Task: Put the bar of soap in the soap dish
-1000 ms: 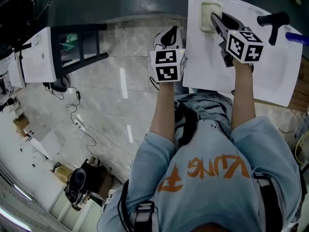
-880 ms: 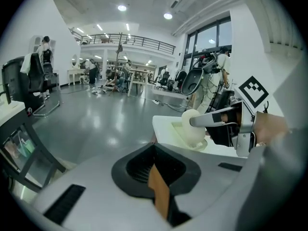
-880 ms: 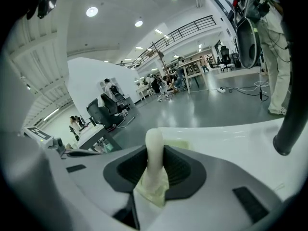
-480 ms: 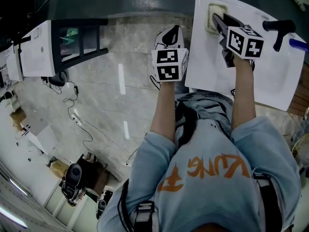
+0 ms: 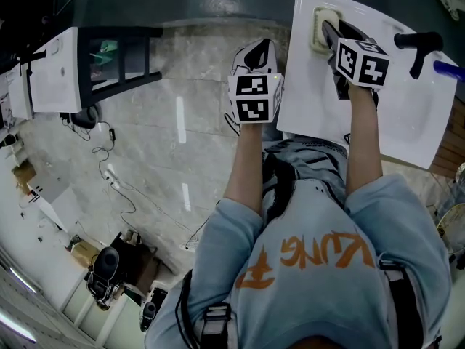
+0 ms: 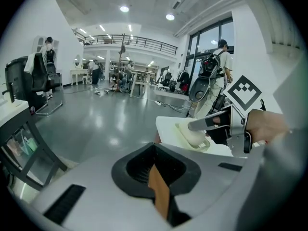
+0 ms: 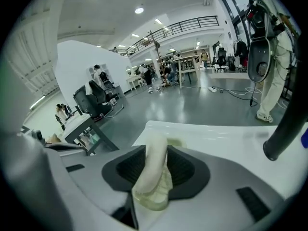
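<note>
A cream bar of soap [image 7: 155, 162] stands between the jaws of my right gripper [image 7: 150, 186], its lower end in the pale translucent soap dish [image 7: 157, 197]. These jaws have just been opening and now stand wide beside the soap. The head view shows the right gripper [image 5: 327, 32] over the soap dish [image 5: 317, 27] at the far left corner of the white sink top [image 5: 407, 115]. From the left gripper view, the soap [image 6: 191, 137] rests in the dish [image 6: 206, 146] under a right finger [image 6: 207, 123]. My left gripper [image 5: 256, 51] hangs shut and empty over the floor, left of the sink top.
A black faucet handle [image 5: 420, 43] stands on the sink top right of the right gripper, with a blue object [image 5: 447, 67] at the edge. A dark stand [image 5: 120, 57] and a white basin [image 5: 54, 78] are at the left. Cables [image 5: 116, 177] lie on the floor.
My right gripper has edged a little farther over the dish and tipped, with the soap still between its jaws. The left gripper has stayed where it was.
</note>
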Demonstrator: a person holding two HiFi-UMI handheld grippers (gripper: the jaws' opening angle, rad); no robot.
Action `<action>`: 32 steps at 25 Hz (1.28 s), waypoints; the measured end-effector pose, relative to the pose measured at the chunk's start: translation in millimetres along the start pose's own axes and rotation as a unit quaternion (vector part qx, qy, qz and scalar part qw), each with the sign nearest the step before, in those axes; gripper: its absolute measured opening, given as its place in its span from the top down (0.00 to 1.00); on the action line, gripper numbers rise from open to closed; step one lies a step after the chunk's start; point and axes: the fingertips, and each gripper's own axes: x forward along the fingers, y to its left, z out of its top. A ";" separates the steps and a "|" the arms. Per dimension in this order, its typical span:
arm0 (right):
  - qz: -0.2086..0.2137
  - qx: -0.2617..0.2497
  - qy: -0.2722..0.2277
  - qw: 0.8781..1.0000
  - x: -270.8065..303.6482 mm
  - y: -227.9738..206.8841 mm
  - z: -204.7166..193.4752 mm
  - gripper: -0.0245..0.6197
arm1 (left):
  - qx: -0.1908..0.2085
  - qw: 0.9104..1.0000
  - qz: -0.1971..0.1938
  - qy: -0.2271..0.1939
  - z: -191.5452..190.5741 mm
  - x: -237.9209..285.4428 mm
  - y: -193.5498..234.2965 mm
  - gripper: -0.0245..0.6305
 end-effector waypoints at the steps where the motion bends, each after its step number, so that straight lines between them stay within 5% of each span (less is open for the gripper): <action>1: -0.005 0.001 0.000 1.000 -0.2 -1.3 -0.6 0.74 | 0.000 1.000 0.000 -0.001 0.6 -0.4 -0.9 0.93; 11: -0.012 0.029 -0.016 0.999 -17.0 -3.4 -9.3 0.73 | -0.004 1.000 -0.008 -0.018 9.5 -3.5 -19.3 0.93; 18: 0.015 0.024 -0.111 0.993 -73.2 -8.2 15.9 0.79 | 0.023 0.998 -0.033 -0.052 37.6 -11.6 -69.5 0.93; 24: 0.036 -0.016 -0.200 0.979 -136.7 -0.5 41.7 0.90 | 0.032 0.994 -0.041 -0.093 60.3 -29.0 -101.6 0.93; 32: 0.046 -0.049 -0.279 0.958 -233.6 -7.4 86.8 0.91 | 0.048 0.984 -0.044 -0.167 116.1 -64.4 -143.5 0.93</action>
